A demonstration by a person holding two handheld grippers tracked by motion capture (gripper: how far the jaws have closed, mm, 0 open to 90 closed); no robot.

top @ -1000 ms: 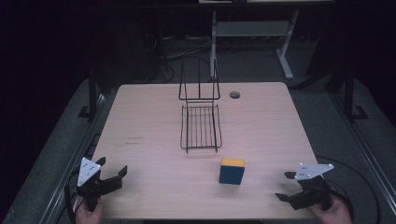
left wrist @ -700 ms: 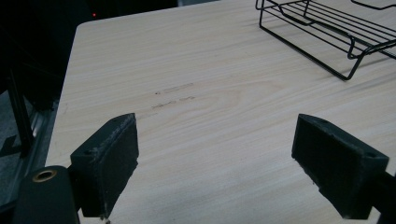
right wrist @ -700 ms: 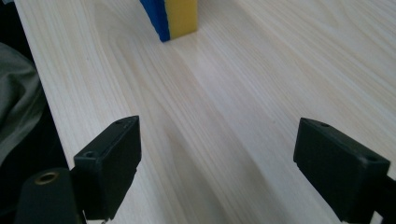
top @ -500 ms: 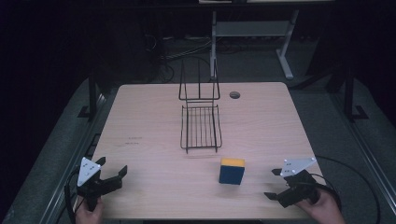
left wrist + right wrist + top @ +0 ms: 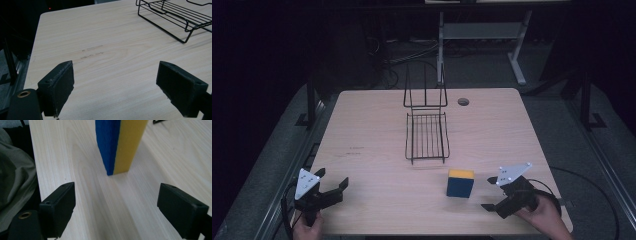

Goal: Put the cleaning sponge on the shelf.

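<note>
A blue and yellow block stands on the wooden table, near the front edge and right of the middle; in the high view its top is yellow and its near face blue. In the right gripper view the block rises just ahead of the jaws, blue on the left and yellow on the right, apart from both jaws.

The right gripper sits just right of the block, low over the table, its jaws spread wide and holding nothing, with a grey three-cornered plate on top and a hand behind it.

Beyond the block, around the middle of the table, lies a black wire rack with an upright wire back at its far end. A small dark round hole marks the tabletop to the right of that back.

The left gripper is at the near left corner, well apart from the block, jaws wide and empty over bare wood; its own view shows the rack's corner at upper right
</note>
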